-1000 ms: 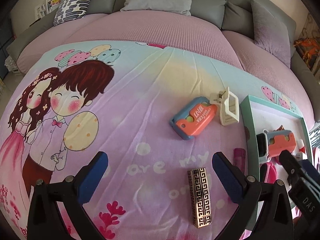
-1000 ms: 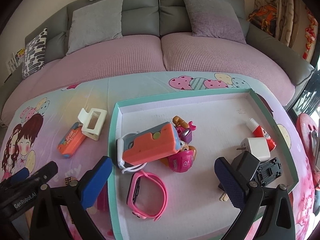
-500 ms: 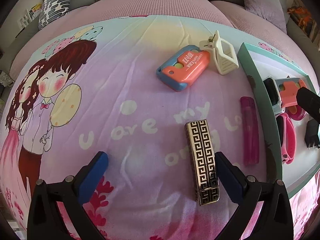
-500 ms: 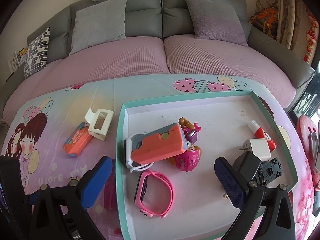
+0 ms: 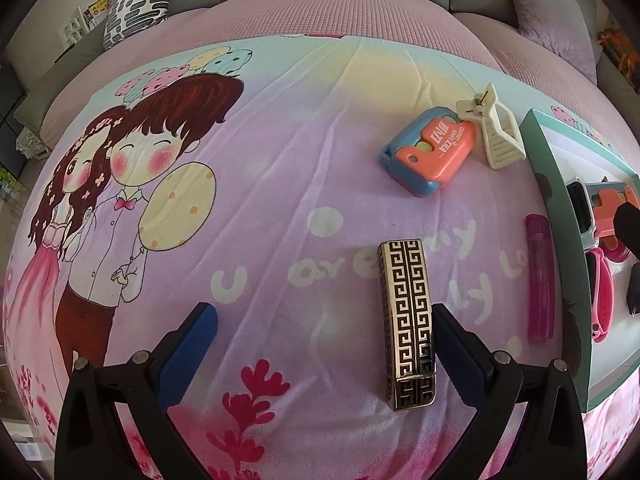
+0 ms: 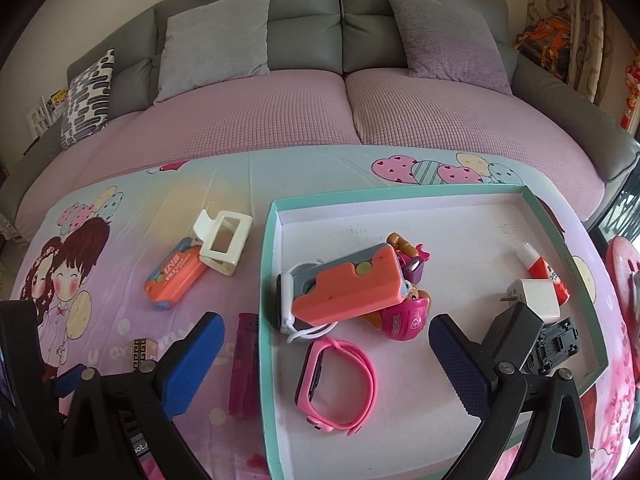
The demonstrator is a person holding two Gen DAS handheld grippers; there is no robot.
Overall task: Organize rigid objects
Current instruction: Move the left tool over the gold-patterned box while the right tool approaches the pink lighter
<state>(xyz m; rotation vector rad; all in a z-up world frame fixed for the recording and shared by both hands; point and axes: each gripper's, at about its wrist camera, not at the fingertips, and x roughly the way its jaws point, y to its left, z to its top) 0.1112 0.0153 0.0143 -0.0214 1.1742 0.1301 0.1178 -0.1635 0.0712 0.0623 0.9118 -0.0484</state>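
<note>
A black-and-gold patterned bar [image 5: 408,322] lies on the cartoon blanket, just inside the right finger of my open left gripper [image 5: 324,344]. Farther off lie an orange-and-blue box [image 5: 432,150], a white clip [image 5: 496,132] and a magenta lighter [image 5: 539,280]. My right gripper [image 6: 326,354] hangs open above the teal-rimmed tray [image 6: 266,280], over a pink watch [image 6: 336,384]. In the tray sit another orange-and-blue box [image 6: 348,284], a pink toy figure [image 6: 404,316], a white charger [image 6: 536,298], a glue tube [image 6: 544,270] and a black clip [image 6: 556,344].
The blanket [image 5: 260,184] covers a low surface in front of a grey sofa [image 6: 304,12] with pink seat covers and several cushions. The tray's left rim [image 5: 560,216] stands right of the lighter. The left gripper's body [image 6: 24,380] shows at the right wrist view's left edge.
My left gripper has dropped and moved forward, so the patterned bar now lies by its right finger. The right gripper shifted slightly right over the tray. Both stayed open.
</note>
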